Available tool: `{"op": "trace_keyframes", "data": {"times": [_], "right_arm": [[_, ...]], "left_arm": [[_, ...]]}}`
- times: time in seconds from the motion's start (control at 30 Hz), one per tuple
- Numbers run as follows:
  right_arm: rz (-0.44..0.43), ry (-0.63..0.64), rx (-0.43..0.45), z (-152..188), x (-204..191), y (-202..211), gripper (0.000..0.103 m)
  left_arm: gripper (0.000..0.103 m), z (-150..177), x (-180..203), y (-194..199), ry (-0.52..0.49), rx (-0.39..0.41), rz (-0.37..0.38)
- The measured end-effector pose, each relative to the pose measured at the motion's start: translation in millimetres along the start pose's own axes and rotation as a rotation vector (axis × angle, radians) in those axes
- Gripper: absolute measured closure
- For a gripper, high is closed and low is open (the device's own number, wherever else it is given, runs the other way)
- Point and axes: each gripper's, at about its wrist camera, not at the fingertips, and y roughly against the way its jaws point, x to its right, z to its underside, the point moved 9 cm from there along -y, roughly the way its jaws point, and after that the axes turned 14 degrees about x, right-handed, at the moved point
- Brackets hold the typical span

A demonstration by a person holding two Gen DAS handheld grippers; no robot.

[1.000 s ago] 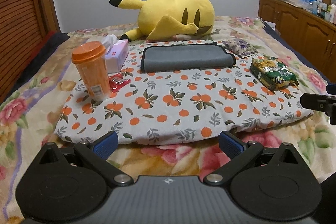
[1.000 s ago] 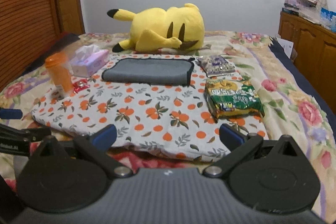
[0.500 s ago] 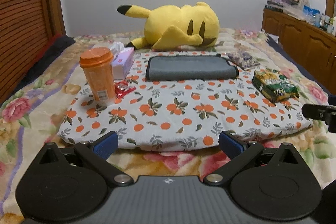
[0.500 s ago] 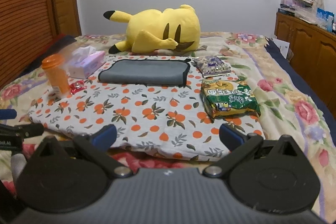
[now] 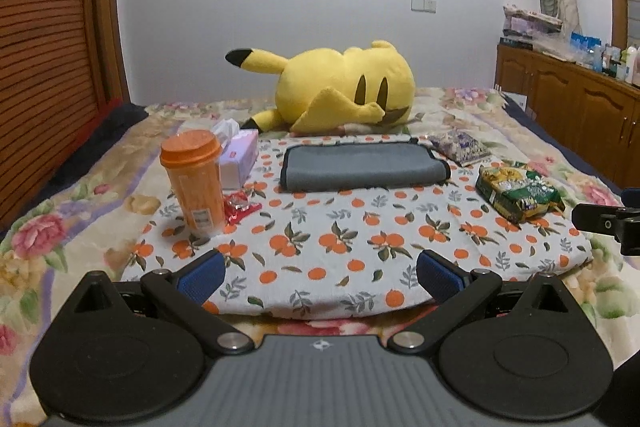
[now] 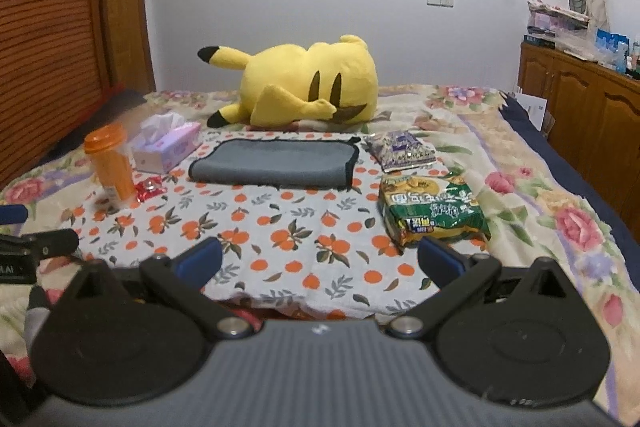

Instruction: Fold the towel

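A grey towel (image 5: 362, 167) with a dark edge lies folded flat at the far side of an orange-print cloth (image 5: 352, 239) on the bed; it also shows in the right wrist view (image 6: 276, 163). My left gripper (image 5: 320, 273) is open and empty, hovering at the cloth's near edge, well short of the towel. My right gripper (image 6: 320, 261) is open and empty, likewise at the near edge. Each gripper shows at the side of the other's view.
An orange lidded cup (image 5: 196, 183), a tissue box (image 5: 240, 159) and a red wrapper (image 5: 240, 207) stand left of the towel. A green snack bag (image 6: 432, 211) and a purple packet (image 6: 404, 151) lie right. A yellow plush (image 5: 340, 87) lies behind. Wooden cabinets (image 5: 580, 107) stand right.
Both grippers have tilted up and drawn slightly nearer the cloth, so the scene sits lower in view. Both stay open. The towel has not moved.
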Motion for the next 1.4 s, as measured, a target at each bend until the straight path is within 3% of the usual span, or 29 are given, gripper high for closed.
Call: {"op": "trace_keyframes", "data": {"times": [0.43,1.03,1.4], "right_arm": [[0.001,-0.014,0.06,-7.3,2.1,6.9,0.0],[-0.004,-0.018,0.16,-20.1,1.7,18.7,0.0],[0.001,-0.021,0.178,-21.4,3.7,20.9,0.0]], "left_arm": [[0.0,-11.1,-5.1,6.8,0.024,0.056,-0.005],[0.0,-22.0,-1.1,17.6,-0.016,0.137,-0.008],[0.0,-24.0,-2.6,18.7,-0.013,0.141,-0.009]]}}
